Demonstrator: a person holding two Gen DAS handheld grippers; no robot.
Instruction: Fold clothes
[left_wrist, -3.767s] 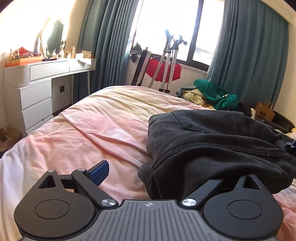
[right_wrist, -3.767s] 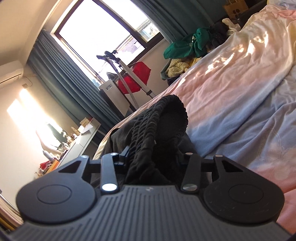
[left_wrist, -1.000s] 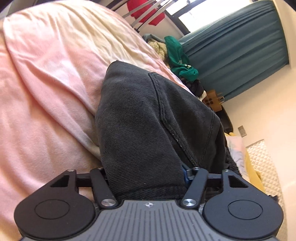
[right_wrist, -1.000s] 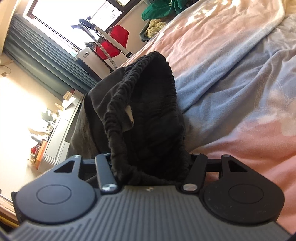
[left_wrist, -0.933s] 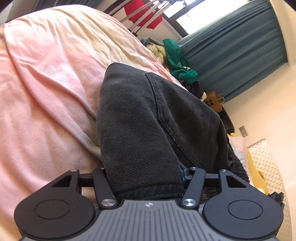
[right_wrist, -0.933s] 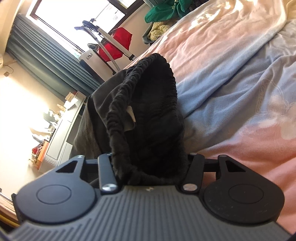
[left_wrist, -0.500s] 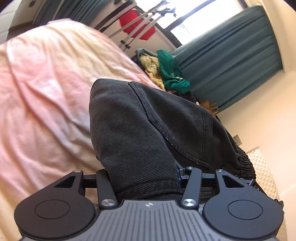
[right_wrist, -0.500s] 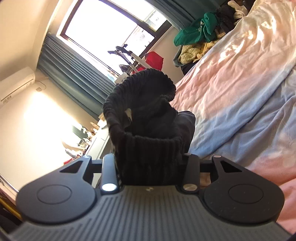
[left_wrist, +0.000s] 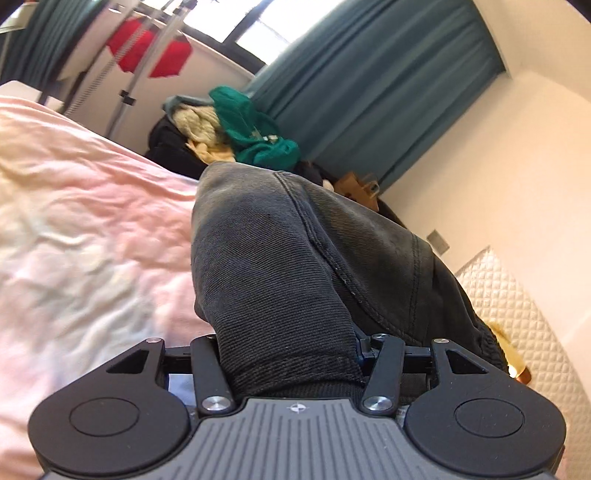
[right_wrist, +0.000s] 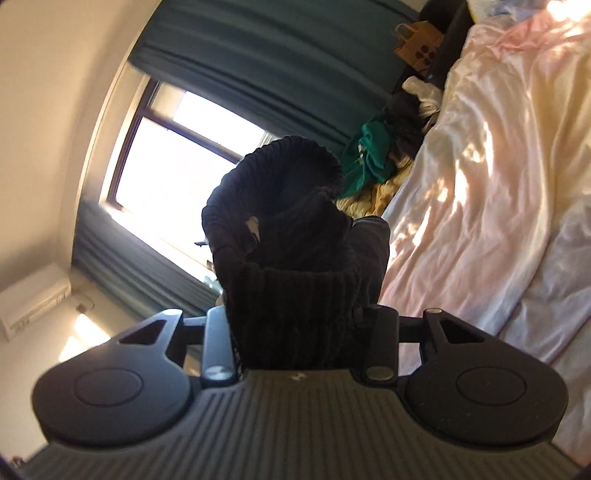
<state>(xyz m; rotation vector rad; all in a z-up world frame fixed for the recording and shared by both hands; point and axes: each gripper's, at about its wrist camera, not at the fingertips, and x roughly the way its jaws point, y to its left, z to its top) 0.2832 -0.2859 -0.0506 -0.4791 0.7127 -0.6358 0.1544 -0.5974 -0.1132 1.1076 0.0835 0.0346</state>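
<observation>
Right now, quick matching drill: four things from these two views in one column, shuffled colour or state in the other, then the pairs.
Things:
1. trousers
2. left gripper
3. sweater
4. bedsheet

Colour or state:
A. pink, wrinkled
B. shut on dark cloth
C. green, on a heap by the curtain
D. dark grey, held at two places

Pairs: 1-D, 2-B, 3-C, 4-A

The right gripper clamps the ribbed waistband, the left a trouser end, jaws closed on fabric in both views.
</observation>
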